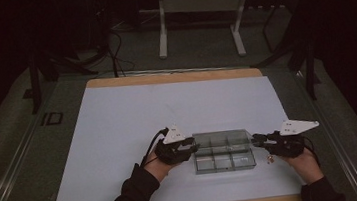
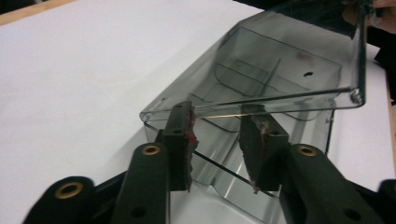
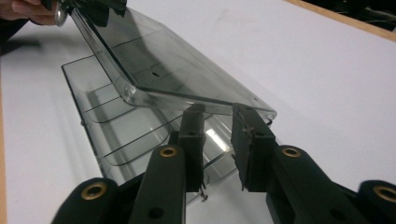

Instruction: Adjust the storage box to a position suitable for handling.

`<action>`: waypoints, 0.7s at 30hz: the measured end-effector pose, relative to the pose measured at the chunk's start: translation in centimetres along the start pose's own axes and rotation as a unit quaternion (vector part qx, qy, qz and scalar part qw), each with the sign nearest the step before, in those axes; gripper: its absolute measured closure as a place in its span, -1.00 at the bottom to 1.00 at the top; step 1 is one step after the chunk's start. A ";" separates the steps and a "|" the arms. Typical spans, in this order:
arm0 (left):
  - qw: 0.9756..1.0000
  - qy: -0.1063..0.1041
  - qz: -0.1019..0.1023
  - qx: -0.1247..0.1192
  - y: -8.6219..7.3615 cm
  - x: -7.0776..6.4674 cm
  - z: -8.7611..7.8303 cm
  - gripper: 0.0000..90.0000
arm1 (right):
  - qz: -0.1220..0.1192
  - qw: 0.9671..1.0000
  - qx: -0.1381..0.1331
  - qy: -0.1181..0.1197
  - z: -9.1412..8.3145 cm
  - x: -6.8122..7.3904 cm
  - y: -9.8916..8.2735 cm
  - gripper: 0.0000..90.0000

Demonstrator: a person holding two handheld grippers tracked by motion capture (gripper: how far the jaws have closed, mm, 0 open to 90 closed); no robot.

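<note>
The room is dark around my desk [image 1: 118, 117], a wooden top covered by one white sheet. One clear plastic box [image 1: 223, 151] sits near the front edge, between my two hands, its inside split into six compartments in two rows of three. Its hinged lid [image 2: 280, 60] is raised at a slant above the tray. My left tool [image 1: 191, 144] meets the box's left end, its two jaws part-way spread, tips at the lid's edge with a gap between them. My right tool [image 1: 257, 140] meets the right end the same way, two jaws apart under the lid's rim. Whether either tool actually pinches the lid I cannot tell. One small object [image 1: 270, 159] lies just right of the box.
</note>
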State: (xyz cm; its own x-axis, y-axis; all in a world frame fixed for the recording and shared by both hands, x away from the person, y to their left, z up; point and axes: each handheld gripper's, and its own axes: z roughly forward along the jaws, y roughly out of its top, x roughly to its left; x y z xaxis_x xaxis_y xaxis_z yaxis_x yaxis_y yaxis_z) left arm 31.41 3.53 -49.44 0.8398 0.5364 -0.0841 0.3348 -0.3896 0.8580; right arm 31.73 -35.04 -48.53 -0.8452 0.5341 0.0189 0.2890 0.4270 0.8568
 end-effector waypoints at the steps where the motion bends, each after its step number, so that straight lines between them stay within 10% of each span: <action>1: 1.000 -0.001 -0.002 -0.001 0.1 0.1 0.0 0.46 | 0.000 1.000 0.000 0.000 0.0 0.0 0.0 0.66; 21: 0.998 0.054 -0.014 -0.031 1.6 0.8 0.4 0.73 | 0.004 0.999 -0.016 -0.050 0.6 -0.9 1.6 0.88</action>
State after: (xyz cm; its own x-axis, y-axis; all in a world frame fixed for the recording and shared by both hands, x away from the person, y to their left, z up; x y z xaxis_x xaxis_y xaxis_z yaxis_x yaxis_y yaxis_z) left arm 32.80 3.06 -48.30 0.7784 0.6252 -0.0561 0.3279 -0.3287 0.8857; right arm 33.24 -34.42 -47.43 -0.7939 0.6076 -0.0246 0.2791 0.4001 0.8730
